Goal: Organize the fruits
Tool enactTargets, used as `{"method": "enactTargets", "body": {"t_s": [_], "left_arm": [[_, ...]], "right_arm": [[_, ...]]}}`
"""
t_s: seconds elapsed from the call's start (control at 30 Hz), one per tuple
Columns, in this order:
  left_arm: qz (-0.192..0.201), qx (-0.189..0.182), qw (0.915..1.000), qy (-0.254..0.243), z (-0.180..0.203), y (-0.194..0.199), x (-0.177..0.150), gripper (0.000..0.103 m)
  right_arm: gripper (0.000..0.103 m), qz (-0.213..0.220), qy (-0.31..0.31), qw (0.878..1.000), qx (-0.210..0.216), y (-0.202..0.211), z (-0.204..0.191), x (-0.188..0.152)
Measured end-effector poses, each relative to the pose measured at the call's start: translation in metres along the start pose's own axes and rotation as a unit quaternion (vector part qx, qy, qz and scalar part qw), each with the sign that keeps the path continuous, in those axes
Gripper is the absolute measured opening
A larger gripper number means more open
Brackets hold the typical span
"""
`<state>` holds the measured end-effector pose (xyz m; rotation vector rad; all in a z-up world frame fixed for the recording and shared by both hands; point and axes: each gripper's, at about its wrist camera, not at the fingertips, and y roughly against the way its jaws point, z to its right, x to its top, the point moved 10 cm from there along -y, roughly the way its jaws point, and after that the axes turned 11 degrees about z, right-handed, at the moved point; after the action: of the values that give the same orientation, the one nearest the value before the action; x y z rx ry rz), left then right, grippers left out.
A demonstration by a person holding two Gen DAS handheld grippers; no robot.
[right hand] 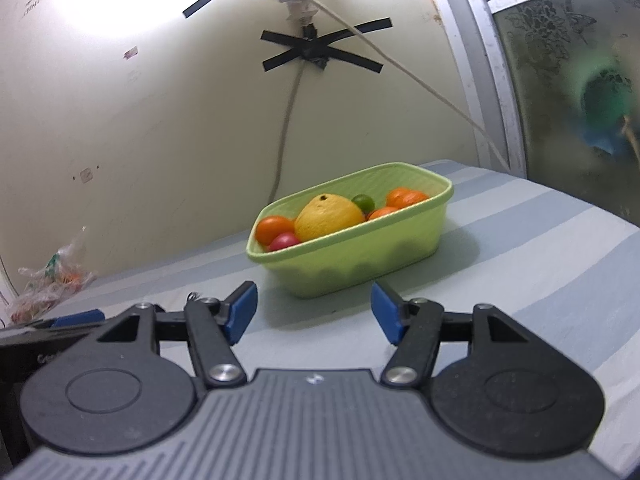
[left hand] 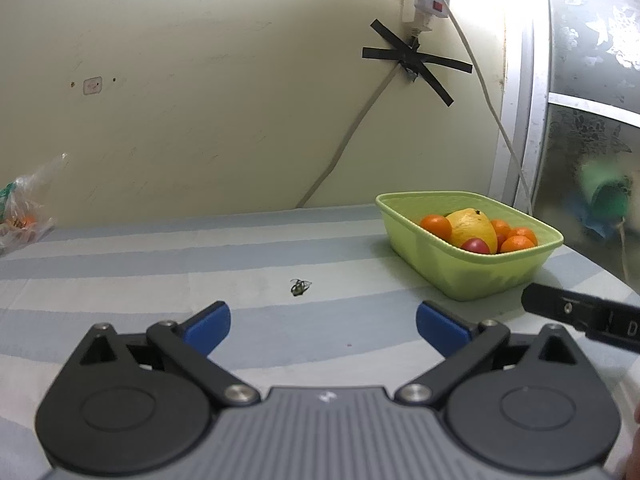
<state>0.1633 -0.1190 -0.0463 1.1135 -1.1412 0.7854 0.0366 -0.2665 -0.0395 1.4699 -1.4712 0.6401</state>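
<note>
A light green plastic basket (left hand: 492, 276) (right hand: 360, 264) stands on the striped cloth near the wall. In it lie a large yellow fruit (left hand: 474, 228) (right hand: 330, 216), several oranges (left hand: 436, 226) (right hand: 274, 228), a small red fruit (left hand: 476, 246) (right hand: 284, 241) and a green one (right hand: 363, 201). My left gripper (left hand: 323, 326) is open wide over bare cloth, left of and nearer than the basket, with nothing between its blue pads. My right gripper (right hand: 313, 312) is open just in front of the basket, empty. Its black finger (left hand: 568, 308) shows at the right edge of the left wrist view.
A small dark stem scrap (left hand: 300, 287) lies on the cloth ahead of the left gripper. A crumpled clear plastic bag (left hand: 24, 216) (right hand: 48, 280) sits at the far left by the wall. Cables and a taped power strip (left hand: 426, 0) hang on the wall; a patterned glass panel (left hand: 592, 120) stands at right.
</note>
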Motion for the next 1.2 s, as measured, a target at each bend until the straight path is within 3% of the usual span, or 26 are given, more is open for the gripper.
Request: {"method": "enactTargets", "body": {"t_s": [0.4, 0.57, 0.7, 0.83, 1.2], "left_arm": [[-0.007, -0.001, 1.0, 0.001, -0.001, -0.001, -0.002, 0.103], [-0.008, -0.002, 1.0, 0.001, -0.001, -0.001, -0.002, 0.103], [-0.013, 0.001, 0.9999, 0.011, -0.004, -0.002, -0.002, 0.103], [-0.056, -0.016, 0.9981, 0.019, -0.003, -0.008, -0.013, 0.103], [-0.044, 0.027, 0.9986, -0.008, -0.009, -0.006, -0.013, 0.103]], "right_arm": [[0.071, -0.01, -0.001, 1.0, 0.01, 0.003, -0.008, -0.004], [0.081, -0.009, -0.006, 1.0, 0.012, 0.007, -0.011, -0.006], [0.085, -0.005, -0.017, 1.0, -0.01, 0.01, -0.006, -0.007], [0.085, -0.012, -0.031, 0.999, -0.019, 0.01, -0.001, -0.011], [0.086, -0.028, -0.021, 0.999, -0.007, 0.012, -0.012, -0.016]]}}
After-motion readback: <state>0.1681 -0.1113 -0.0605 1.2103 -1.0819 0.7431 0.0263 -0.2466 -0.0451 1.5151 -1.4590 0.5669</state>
